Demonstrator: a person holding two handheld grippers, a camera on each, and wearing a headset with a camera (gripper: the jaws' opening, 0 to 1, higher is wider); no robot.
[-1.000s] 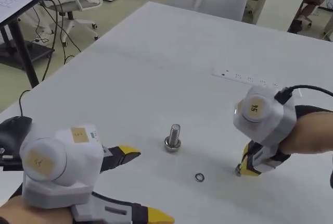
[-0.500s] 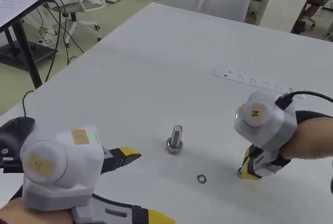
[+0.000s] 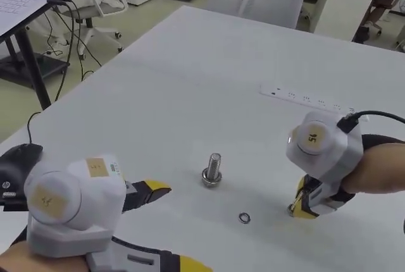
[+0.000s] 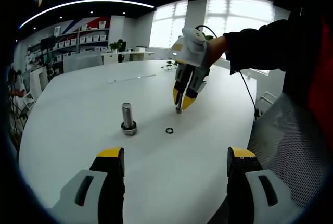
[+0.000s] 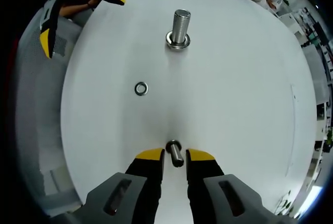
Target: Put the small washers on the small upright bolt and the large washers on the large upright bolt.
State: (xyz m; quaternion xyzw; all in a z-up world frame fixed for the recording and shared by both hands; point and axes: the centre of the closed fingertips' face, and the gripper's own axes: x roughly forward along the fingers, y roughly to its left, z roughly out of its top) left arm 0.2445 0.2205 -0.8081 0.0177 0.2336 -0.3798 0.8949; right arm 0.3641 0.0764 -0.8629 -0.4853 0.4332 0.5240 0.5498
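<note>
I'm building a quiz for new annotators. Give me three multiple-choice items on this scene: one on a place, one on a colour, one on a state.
1. Where does the loose washer lie?
A. on the floor
B. on the table, between the large bolt and the small bolt
C. on a chair seat

2. What colour are the tips of the left gripper?
A. red
B. yellow
C. green

3. How does the left gripper stand?
A. open, holding nothing
B. shut on a washer
C. shut on a bolt

Answers: 1 B, it lies flat between both bolts in the right gripper view; 2 B, yellow caps both tips; 3 A, its jaws stand wide apart.
</note>
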